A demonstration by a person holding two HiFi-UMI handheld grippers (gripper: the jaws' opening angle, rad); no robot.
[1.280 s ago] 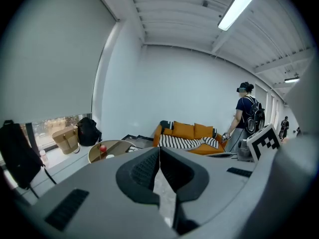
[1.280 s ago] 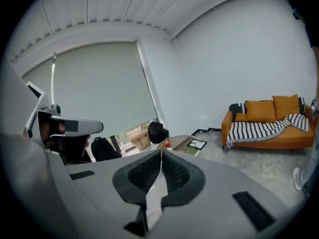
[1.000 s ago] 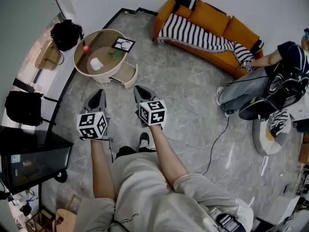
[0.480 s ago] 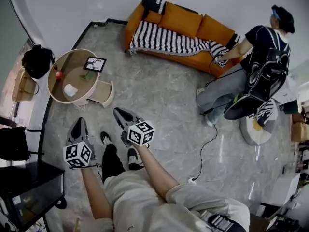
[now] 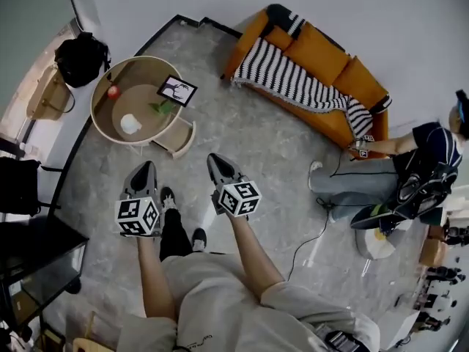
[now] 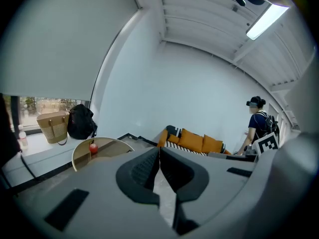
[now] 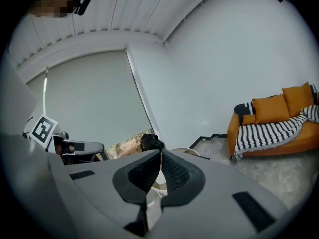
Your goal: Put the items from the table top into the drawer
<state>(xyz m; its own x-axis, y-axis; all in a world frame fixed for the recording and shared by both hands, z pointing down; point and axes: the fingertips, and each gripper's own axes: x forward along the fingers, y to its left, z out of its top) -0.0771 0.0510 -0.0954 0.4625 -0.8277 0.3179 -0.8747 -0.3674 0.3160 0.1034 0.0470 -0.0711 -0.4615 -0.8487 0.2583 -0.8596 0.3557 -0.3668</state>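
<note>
The left claw (image 5: pixel 144 167) is sitting with its jaws pressed together on nothing, and the right claw (image 5: pixel 215 160) is doing the same, tips meeting with no item between them. With nothing within reach, this closed, empty hold is probably just a carrying posture for the approach. Both claws are pointing slightly downward, side by side, with the person's bare forearms (image 5: pixel 248 246) stretching forward behind them and the marker cubes facing up. The round worktop (image 5: pixel 95 116) is lying well apart, to the far left. On it a red apple (image 5: pixel 113 92), a white cup-like item (image 5: pixel 131 124), a green item (image 5: pixel 163 107) and a picture frame (image 5: pixel 176 90) are waiting. The drawer (image 5: pixel 180 136) at its near edge is standing open to receive them.
</note>
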